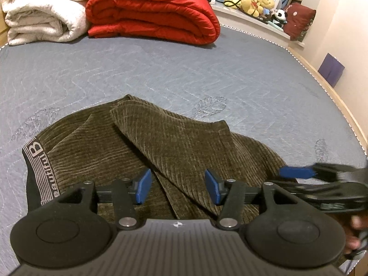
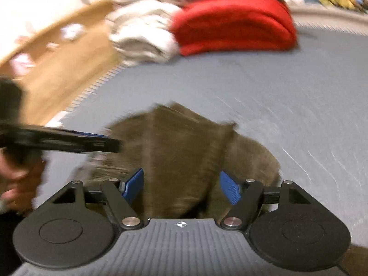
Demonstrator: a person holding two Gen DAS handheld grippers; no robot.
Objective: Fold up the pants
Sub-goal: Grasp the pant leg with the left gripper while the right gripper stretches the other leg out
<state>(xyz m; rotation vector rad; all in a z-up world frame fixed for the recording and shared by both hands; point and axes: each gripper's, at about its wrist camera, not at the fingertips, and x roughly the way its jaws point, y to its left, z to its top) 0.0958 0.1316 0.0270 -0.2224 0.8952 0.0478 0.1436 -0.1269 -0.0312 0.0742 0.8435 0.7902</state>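
Note:
Olive corduroy pants [image 1: 142, 142] lie bunched and partly folded on the grey-blue mattress [image 1: 161, 69], with a black lettered waistband [image 1: 36, 168] at the left. My left gripper [image 1: 178, 187] is open just above the pants, with nothing between its blue pads. My right gripper [image 2: 181, 187] is open over the same pants [image 2: 184, 151]; that view is motion-blurred. The right gripper shows at the right edge of the left wrist view [image 1: 322, 179], and the left gripper at the left of the right wrist view [image 2: 69, 140].
A folded red quilt [image 1: 151, 11] and a folded white blanket [image 1: 43, 11] lie at the far end of the mattress. Stuffed toys [image 1: 257, 2] sit on a ledge beyond. The wooden bed rim [image 1: 333, 92] runs along the right, next to a wall.

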